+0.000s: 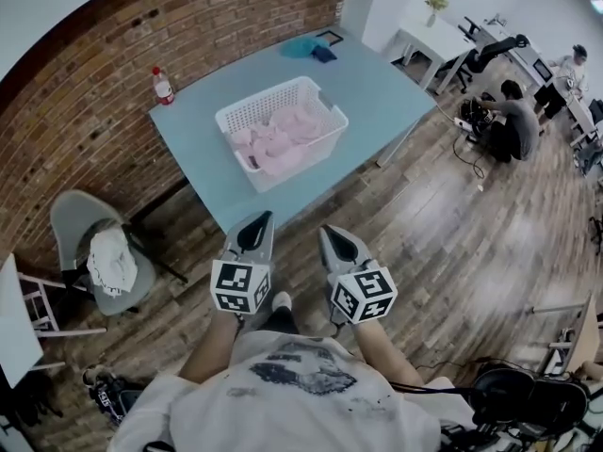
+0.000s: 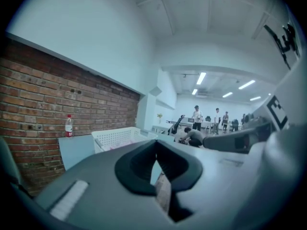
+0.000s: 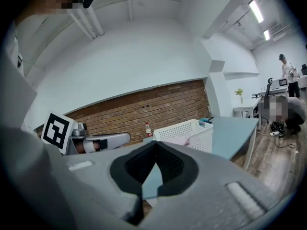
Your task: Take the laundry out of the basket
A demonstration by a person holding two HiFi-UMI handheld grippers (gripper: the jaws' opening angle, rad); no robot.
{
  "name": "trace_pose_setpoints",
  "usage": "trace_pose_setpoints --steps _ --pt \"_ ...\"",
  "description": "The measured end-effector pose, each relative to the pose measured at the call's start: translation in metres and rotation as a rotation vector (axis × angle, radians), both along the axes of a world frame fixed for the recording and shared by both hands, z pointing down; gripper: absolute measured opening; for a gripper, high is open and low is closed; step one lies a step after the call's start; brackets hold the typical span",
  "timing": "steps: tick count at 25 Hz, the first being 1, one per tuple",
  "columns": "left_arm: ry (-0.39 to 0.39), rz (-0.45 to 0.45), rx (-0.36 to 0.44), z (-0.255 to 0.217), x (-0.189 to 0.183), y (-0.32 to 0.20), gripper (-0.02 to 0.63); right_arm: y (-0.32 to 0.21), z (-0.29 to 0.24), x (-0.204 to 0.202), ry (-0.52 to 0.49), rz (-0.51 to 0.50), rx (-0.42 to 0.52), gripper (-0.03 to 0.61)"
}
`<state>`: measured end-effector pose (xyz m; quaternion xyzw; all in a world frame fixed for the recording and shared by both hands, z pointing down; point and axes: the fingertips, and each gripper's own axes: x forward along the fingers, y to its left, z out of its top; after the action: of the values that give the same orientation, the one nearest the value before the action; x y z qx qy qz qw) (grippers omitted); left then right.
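Observation:
A white plastic laundry basket (image 1: 326,132) stands on a light-blue table (image 1: 391,88); pink laundry (image 1: 283,139) fills it. The basket (image 2: 116,136) also shows in the left gripper view and, as the basket (image 3: 186,131), in the right gripper view. My left gripper (image 1: 265,217) and right gripper (image 1: 327,231) are held side by side over the wooden floor, short of the table's near edge, both pointing toward it. Both are shut with nothing between their jaws. The left gripper (image 2: 156,143) and right gripper (image 3: 156,145) show their tips touching.
A red-capped bottle (image 1: 163,86) stands at the table's far left corner, blue cloth (image 1: 306,47) at the far end. A grey chair (image 1: 89,243) with a white cloth (image 1: 113,258) sits left by the brick wall. People (image 1: 513,121) work at desks to the right.

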<state>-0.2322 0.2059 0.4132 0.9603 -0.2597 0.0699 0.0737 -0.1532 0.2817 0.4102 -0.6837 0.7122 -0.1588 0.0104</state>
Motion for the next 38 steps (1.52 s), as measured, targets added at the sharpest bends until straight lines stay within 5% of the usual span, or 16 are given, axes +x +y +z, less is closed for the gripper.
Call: trace_pose_setpoints --steps 17,38 --pt "-0.026 -0.056 -0.003 0.004 0.026 -0.111 -0.008 -0.121 -0.006 0.054 -0.028 -0.017 0.037 -0.003" --pt "-0.17 -0.38 -0.108 0.029 0.141 -0.306 -0.008 -0.357 0.025 0.185 -0.087 -0.424 -0.073 -0.003"
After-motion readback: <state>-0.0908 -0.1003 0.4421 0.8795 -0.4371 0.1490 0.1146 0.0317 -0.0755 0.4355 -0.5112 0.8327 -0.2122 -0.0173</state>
